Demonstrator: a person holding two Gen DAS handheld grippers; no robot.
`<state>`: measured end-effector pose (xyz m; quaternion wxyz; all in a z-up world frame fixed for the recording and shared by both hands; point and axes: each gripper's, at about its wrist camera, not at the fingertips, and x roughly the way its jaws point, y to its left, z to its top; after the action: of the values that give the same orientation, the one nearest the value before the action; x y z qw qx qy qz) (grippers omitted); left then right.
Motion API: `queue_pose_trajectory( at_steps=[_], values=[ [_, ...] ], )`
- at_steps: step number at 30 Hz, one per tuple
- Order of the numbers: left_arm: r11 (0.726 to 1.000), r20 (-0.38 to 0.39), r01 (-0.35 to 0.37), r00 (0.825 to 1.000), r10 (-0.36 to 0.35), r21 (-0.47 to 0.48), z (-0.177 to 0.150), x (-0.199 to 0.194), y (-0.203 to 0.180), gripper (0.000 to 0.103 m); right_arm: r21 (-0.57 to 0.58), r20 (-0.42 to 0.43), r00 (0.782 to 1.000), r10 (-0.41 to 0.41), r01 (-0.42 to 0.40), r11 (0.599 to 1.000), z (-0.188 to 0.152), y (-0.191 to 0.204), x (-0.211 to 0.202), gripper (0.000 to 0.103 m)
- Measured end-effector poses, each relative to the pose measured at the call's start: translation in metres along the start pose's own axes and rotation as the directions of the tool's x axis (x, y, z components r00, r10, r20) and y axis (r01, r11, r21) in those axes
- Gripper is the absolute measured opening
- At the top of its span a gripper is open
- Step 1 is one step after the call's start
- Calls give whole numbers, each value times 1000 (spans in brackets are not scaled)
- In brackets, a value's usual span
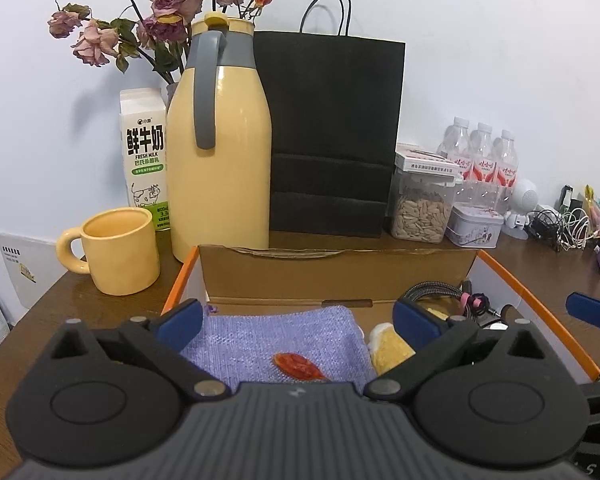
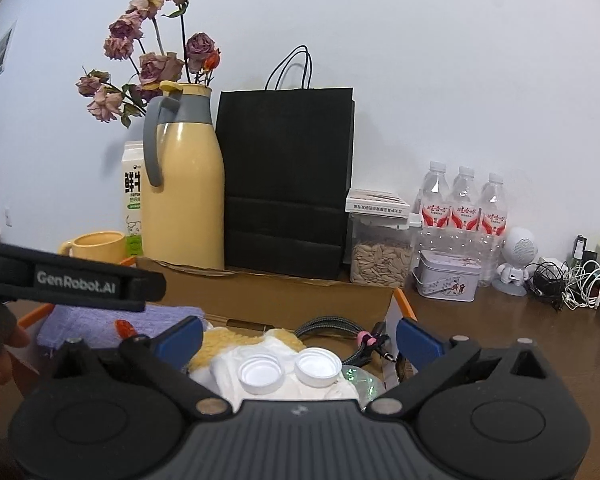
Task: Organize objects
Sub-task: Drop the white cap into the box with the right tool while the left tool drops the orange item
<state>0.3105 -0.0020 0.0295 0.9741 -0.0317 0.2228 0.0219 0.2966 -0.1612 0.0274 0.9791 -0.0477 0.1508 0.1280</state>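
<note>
An open cardboard box (image 1: 340,276) with orange edges lies on the wooden desk. Inside it, a folded purple cloth (image 1: 280,340) carries a small red piece (image 1: 298,365); beside it lie a yellow-white soft item (image 1: 388,346) and a braided cable (image 1: 432,290). My left gripper (image 1: 298,320) hangs open over the cloth, holding nothing. In the right wrist view, my right gripper (image 2: 300,338) stands open above two white bottle caps (image 2: 260,374) (image 2: 318,368) resting on white paper in the box (image 2: 284,296). The left gripper's body (image 2: 76,282) crosses the left side there.
Behind the box stand a yellow thermos jug (image 1: 218,152), a yellow mug (image 1: 118,250), a milk carton (image 1: 144,152), dried roses (image 1: 164,8) and a black paper bag (image 1: 332,136). To the right are a seed jar (image 1: 422,208), a tin (image 1: 476,226), water bottles (image 1: 480,156) and tangled cables (image 1: 560,224).
</note>
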Motion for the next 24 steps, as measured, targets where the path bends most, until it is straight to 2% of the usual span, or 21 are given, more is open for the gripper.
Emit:
queue_pose_trajectory(
  at_steps=[9, 17, 21, 24],
  values=[
    [1000, -1, 9, 1000, -9, 8, -2, -2, -3, 103, -7, -2, 1000, -3, 3, 1000, 0, 1, -2, 103],
    [1000, 32, 17, 999, -17, 10, 1, -12, -5, 103, -14, 22, 1000, -2, 3, 1000, 3, -1, -12, 103],
    [1000, 84, 5, 996, -6, 9, 5, -28, -4, 103, -20, 48, 999, -4, 5, 1000, 5, -2, -21, 103],
    [1000, 83, 4, 997, -5, 11, 6, -35, -3, 103, -21, 59, 998, -13, 15, 1000, 5, -2, -25, 103]
  ],
)
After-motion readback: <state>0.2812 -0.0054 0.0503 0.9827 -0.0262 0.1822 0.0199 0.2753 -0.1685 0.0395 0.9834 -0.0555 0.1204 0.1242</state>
